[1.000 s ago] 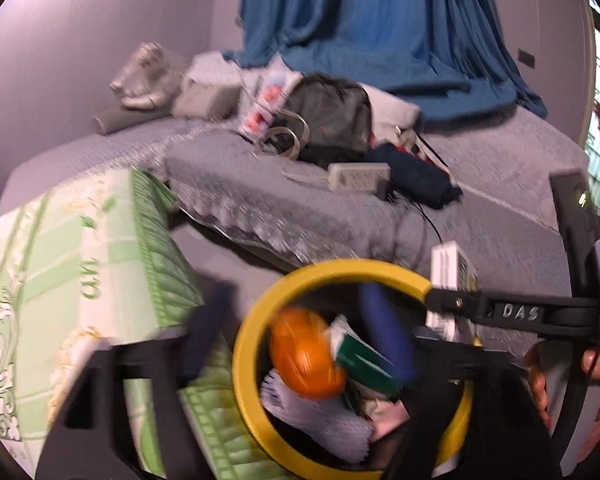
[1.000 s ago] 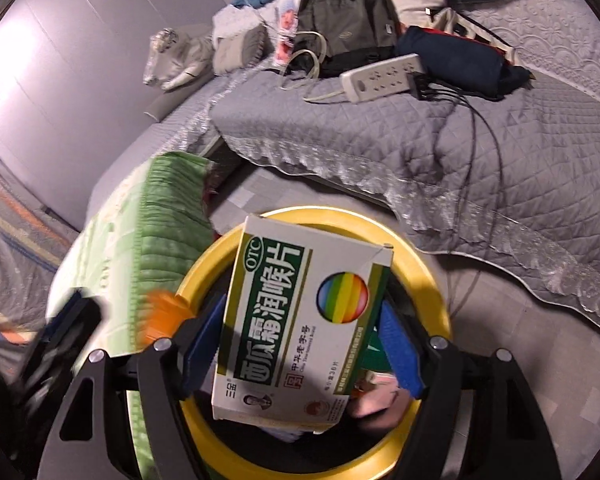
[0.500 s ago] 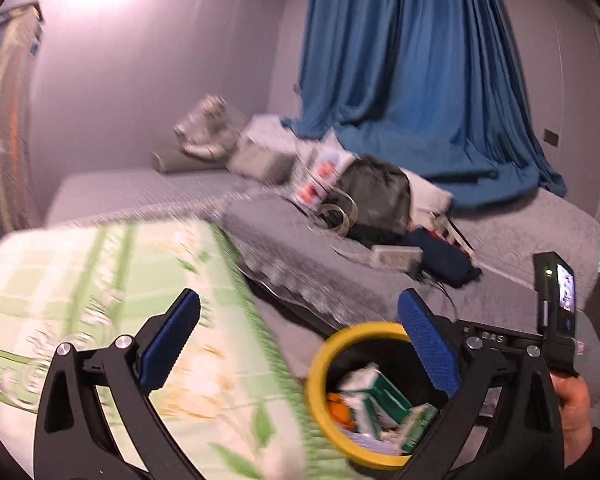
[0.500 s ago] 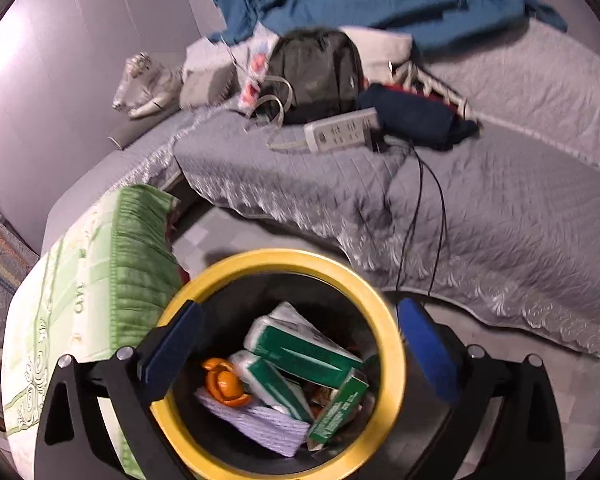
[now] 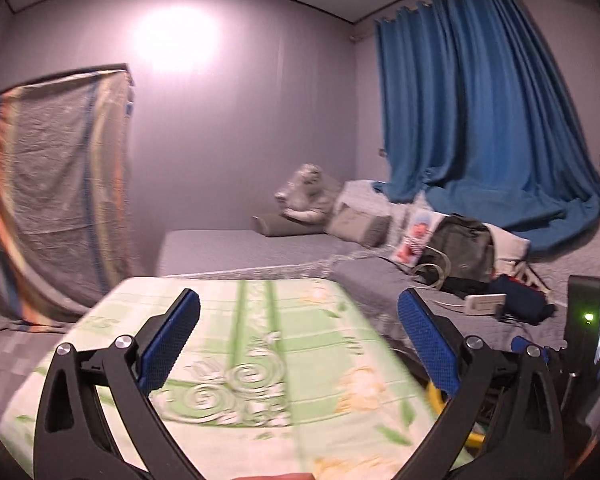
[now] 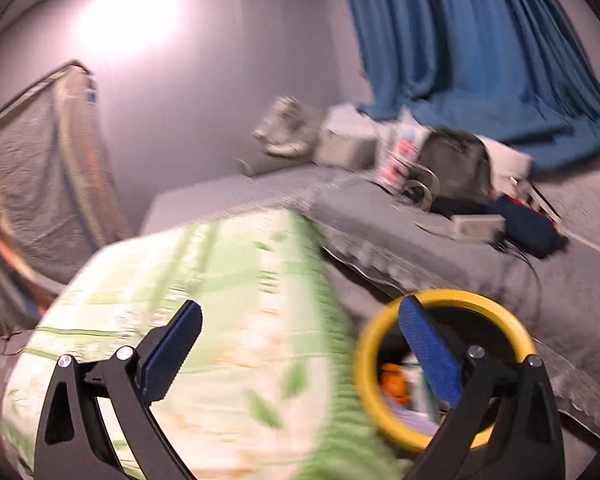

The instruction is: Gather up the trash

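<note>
A black trash bin with a yellow rim (image 6: 440,304) stands on the floor at the lower right of the right wrist view, holding an orange object (image 6: 394,380) and green-and-white boxes. Only a sliver of the yellow rim (image 5: 436,398) shows in the left wrist view. My right gripper (image 6: 300,344) is open and empty, raised above the green-patterned cloth surface (image 6: 228,320) and the bin. My left gripper (image 5: 298,336) is open and empty too, held over the same green cloth surface (image 5: 260,360). The other gripper's body and its mounted phone (image 5: 588,328) show at the right edge.
A grey quilted bed (image 5: 380,280) lies behind, carrying a backpack (image 5: 464,248), a white power strip (image 5: 484,304), a dark blue bundle (image 5: 520,304), pillows and a plush toy (image 5: 306,196). Blue curtains (image 5: 480,112) hang at the right. A striped cloth (image 5: 56,184) covers something on the left.
The orange object and the medicine box dropped into the bin. Both grippers opened wide, then rose and swung left away from the bin toward the green cloth; the right view is blurred by motion.
</note>
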Demonstrator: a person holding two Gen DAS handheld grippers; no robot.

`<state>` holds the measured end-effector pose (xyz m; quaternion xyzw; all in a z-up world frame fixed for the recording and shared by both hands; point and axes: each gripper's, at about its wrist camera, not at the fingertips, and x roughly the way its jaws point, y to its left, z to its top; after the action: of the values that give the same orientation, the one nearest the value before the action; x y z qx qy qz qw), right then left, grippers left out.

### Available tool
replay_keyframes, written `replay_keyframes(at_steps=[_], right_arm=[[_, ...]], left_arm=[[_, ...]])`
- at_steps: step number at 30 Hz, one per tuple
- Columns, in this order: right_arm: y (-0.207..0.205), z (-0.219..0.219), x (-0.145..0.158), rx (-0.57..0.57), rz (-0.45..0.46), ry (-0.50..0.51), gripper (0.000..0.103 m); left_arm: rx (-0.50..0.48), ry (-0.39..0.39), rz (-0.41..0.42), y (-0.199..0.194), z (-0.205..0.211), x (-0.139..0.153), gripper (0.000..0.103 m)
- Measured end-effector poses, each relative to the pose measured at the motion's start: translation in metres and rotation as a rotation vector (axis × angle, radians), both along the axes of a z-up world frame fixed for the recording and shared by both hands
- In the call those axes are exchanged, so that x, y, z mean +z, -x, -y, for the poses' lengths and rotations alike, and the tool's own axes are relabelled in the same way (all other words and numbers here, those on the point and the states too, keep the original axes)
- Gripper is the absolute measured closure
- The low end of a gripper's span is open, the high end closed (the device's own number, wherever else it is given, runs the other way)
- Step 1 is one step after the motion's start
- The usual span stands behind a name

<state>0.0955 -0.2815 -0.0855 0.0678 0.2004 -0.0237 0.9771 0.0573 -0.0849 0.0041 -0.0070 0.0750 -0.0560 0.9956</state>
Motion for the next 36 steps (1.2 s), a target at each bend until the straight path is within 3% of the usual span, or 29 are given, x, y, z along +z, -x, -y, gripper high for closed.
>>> replay_keyframes(at_steps=[7,13,21,36], right_arm=[[0.028,-0.067,0.019,0.058,0.126,0.097,0.008],[0.047,-0.085,0.019,0.049,0.191,0.14,0.008],[0.052,-0.093,0.018,0.048,0.204,0.149,0.008],[0.044,-0.103,0.014,0.082,0.183,0.173,0.008]], left_arm=[[0.164,-0.01,0.014,0.038,-0.052,-0.005,0.008],[0.282,0.004,0.027,0.06,-0.083,-0.021,0.008],[0.324,0.054,0.022,0.075,-0.102,-0.029,0.008],[0.351,0.048,0.015,0.074,-0.101,-0.028,0.008]])
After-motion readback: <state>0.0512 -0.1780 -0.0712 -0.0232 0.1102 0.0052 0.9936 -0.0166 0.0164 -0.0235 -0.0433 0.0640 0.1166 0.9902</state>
